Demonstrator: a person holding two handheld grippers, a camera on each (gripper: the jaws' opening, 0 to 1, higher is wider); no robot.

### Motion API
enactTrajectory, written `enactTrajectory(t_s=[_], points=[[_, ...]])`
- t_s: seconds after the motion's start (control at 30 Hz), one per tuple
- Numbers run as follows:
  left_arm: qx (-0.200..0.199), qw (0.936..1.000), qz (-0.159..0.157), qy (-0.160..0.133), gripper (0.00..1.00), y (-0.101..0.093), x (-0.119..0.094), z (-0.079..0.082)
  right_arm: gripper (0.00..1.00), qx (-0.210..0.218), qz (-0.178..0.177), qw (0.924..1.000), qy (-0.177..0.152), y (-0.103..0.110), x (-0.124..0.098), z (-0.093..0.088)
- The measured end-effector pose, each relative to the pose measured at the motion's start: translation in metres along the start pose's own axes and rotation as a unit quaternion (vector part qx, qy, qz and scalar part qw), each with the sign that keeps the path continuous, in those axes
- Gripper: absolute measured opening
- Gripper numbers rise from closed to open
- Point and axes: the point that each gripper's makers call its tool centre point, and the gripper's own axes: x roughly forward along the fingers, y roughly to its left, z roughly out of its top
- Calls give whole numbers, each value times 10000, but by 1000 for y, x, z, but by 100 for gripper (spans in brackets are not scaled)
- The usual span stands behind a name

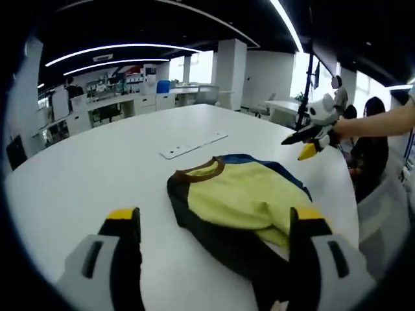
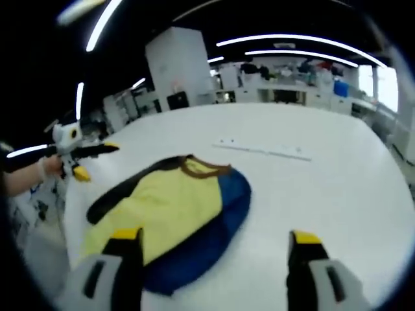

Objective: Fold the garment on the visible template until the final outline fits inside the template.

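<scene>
Garment (image 1: 243,194), yellow with dark and blue edges and a brown collar, lies folded on the white worktop (image 1: 97,162). Left claw (image 1: 217,233) is wide and holds nothing, the garment between its tips toward 1 o'clock. Right claw (image 2: 214,249) is also wide and empty, the garment at 11 o'clock. A white strip (image 2: 262,149) lies beyond the collar.

One folded garment (image 1: 240,197) and one white strip (image 1: 193,146) lie on one white table (image 1: 78,175), with two grippers (image 1: 214,223) (image 2: 214,243) over it.
</scene>
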Motion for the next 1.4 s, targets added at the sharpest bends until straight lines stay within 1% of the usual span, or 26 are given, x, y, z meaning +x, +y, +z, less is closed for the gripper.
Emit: enactTrajectory(t_s=[0.03,0.07,0.13,0.17,0.23,0.27,0.33,0.37,0.47,0.53,0.63,0.7,0.77,0.8,0.83,0.9,0.93,1.0,1.03,1.07,1.1,1.17,1.27,1.4], points=[[1,10000,5,-33,92,-8,-4,0,91,9,9,10000,1,3,-3,-4],[-3,10000,8,-37,91,-9,-5,0,91,11,10,10000,2,3,-3,-4],[-48,9999,11,-158,90,-12,-12,1,90,37,29,10000,41,8,-9,-12],[-60,9998,14,-189,90,-15,-15,2,90,38,47,10000,56,11,-12,-16],[-76,9996,19,-266,90,-22,-22,2,90,38,54,9999,83,11,-12,-21],[-68,9996,26,-290,89,-24,-25,2,89,51,60,9999,103,15,-15,-25],[-75,9994,41,-325,89,-24,-31,-3,89,67,60,9999,119,17,-18,-28],[-95,9993,54,-351,89,-32,-35,-4,89,94,56,9999,125,18,-19,-30],[-143,9991,94,-385,88,-34,-44,-9,88,177,63,9998,93,22,-24,-37],[-179,9989,95,-414,87,-42,-48,-12,86,214,55,9997,112,26,-27,-43],[-175,9992,80,-349,87,-49,-55,-23,85,265,69,9995,126,28,-26,-50],[-205,9991,74,-352,86,-51,-59,-26,84,299,83,9994,126,30,-27,-55],[-235,9990,100,-362,86,-49,-63,-29,84,337,99,9993,132,33,-27,-59],[-299,9988,126,-365,86,-48,-65,-29,83,345,100,9993,132,37,-31,-61],[-313,9987,116,-388,86,-51,-66,-27,83,357,99,9992,138,39,-33,-63],[-243,9988,131,-409,85,-57,-69,-24,81,412,101,9989,173,37,-28,-65],[-233,9988,132,-415,85,-60,-70,-23,79,452,113,9988,175,37,-27,-66],[-238,9987,123,-423,85,-61,-70,-23,72,514,135,9984,202,40,-27,-69],[-231,9988,120,-422,84,-60,-70,-23,68,536,158,9981,241,43,-28,-70],[-223,9988,117,-420,84,-61,-70,-24,62,624,205,9974,311,45,-27,-76],[-204,9989,110,-415,84,-62,-71,-25,58,712,278,9965,335,48,-26,-79],[-218,9989,97,-409,84,-63,-72,-26,53,768,307,9962,290,52,-27,-77],[-235,9989,82,-393,83,-67,-73,-28,47,876,341,9951,308,56,-24,-81],[-296,9988,87,-373,83,-67,-74,-31,38,1074,407,9929,305,60,-19,-82]])
